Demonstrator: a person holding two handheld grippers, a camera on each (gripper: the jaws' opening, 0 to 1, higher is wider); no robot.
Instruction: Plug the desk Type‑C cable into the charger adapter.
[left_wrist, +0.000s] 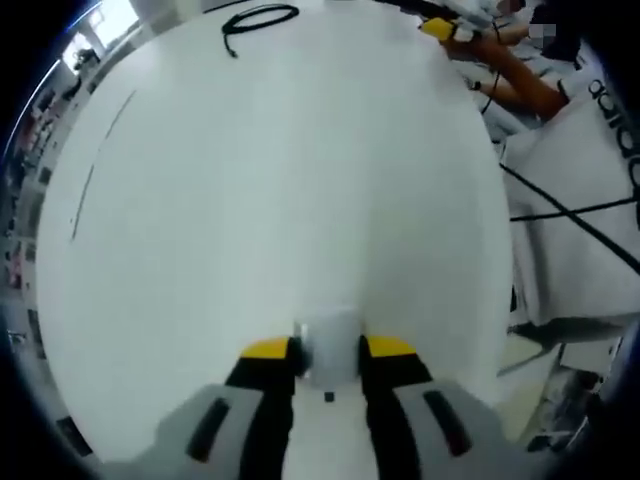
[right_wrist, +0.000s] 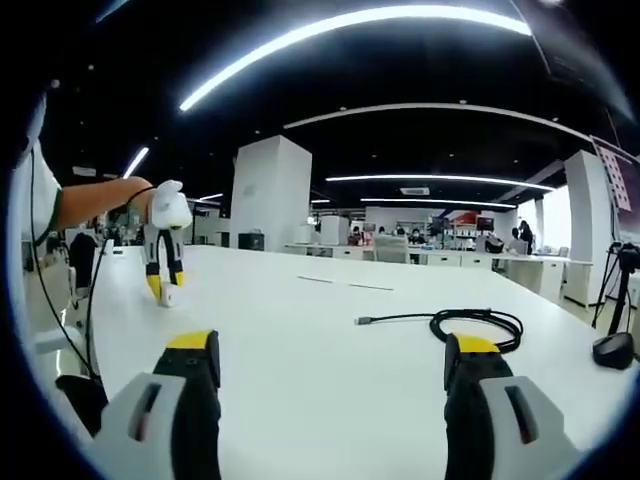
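The left claw (left_wrist: 330, 352) is clamped on the adapter (left_wrist: 330, 345), a small white block pinched between the yellow-tipped jaws and held low over the white table (left_wrist: 280, 180). From the right gripper view the same claw (right_wrist: 165, 290) stands at the far left of the table, pointing down with the adapter (right_wrist: 168, 296) at its tip, seemingly touching or just above the surface; I cannot tell which. A gloved hand (right_wrist: 168, 205) carries it.

The right claw (right_wrist: 335, 360) is wide open and holds nothing, its two jaws well apart and hovering over the table (right_wrist: 300, 340). Just beyond its right jaw lies the cable (right_wrist: 478, 324), a black coil with one straight end running left to a small metal plug (right_wrist: 362, 321). In the left gripper view the same cable (left_wrist: 258, 18) sits at the far edge of the table, well apart from the adapter.

The cable looks light and floppy, so the coil will trail and drag; I would take it by the stiff moulded part right behind the plug, where the claw can aim it. The plug is small and smooth and may twist in the jaws if gripped off-centre. The adapter seems light, hard and slick, and its port is not visible from here. A black object (right_wrist: 612, 350) sits at the right edge of the table.
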